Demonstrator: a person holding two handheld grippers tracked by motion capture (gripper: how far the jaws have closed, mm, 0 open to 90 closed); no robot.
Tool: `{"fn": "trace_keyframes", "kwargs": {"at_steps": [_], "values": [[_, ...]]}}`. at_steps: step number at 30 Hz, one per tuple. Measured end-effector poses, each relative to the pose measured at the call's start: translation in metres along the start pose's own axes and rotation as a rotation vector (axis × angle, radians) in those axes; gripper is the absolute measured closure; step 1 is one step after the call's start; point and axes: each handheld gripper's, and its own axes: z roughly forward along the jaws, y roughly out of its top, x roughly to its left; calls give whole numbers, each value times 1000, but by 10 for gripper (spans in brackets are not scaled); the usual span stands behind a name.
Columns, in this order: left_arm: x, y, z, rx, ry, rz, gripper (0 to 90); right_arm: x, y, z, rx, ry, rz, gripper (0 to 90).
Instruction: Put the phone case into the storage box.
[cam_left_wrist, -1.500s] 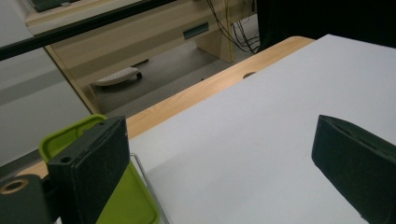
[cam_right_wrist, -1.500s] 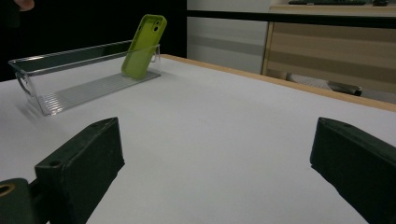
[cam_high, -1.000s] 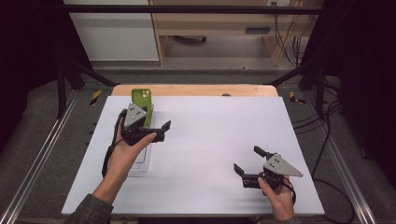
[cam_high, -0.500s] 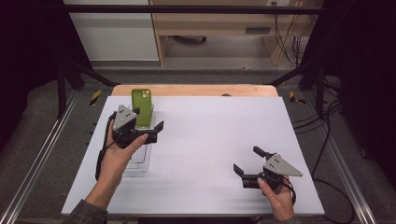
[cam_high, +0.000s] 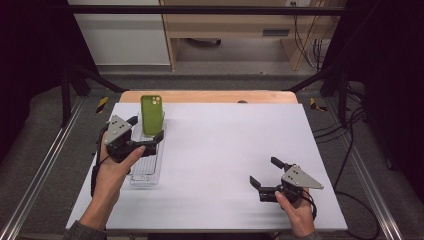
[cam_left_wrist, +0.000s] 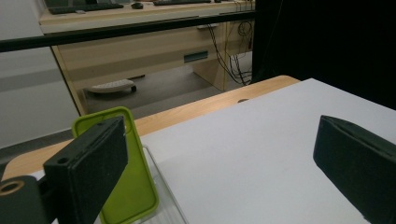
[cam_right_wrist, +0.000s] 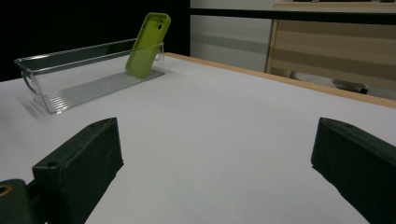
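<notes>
Low in the high view, at the lower right, the right gripper is held by a hand close to the table's near edge. Its jaws are spread wide, and nothing is seen between them. In the right gripper view the same two black jaws rise from the bottom corners, far apart, with only bare white table between.

Further up, at the left of the high view, the left gripper is gripped by the other hand, raised over a clear tray that lies lengthwise along the table's left side. The jaws are opened wide here too, and nothing is clamped. One jaw is seen to the left of the phone's lower part and the other just below it; whether either touches cannot be told.

The phone, in a green case, is found at the far end of the tray, stood on its lower edge and leaned back against the tray's end wall, camera end up. In the left gripper view the phone is caught at the lower left, partly covered by the left-hand jaw, while the right-hand jaw stands well apart at the frame's right edge.

In the right gripper view the tray and phone are placed at the upper left, well apart from that gripper.

Beyond the white top, a wooden strip is shown along the table's far edge.
</notes>
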Motion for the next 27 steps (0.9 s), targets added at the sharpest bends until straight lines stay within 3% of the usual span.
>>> {"fn": "trace_keyframes", "kwargs": {"at_steps": [27], "values": [[25,-24,-50,-80,39,-4,29,1,-1,1,5,9,2,20]]}}
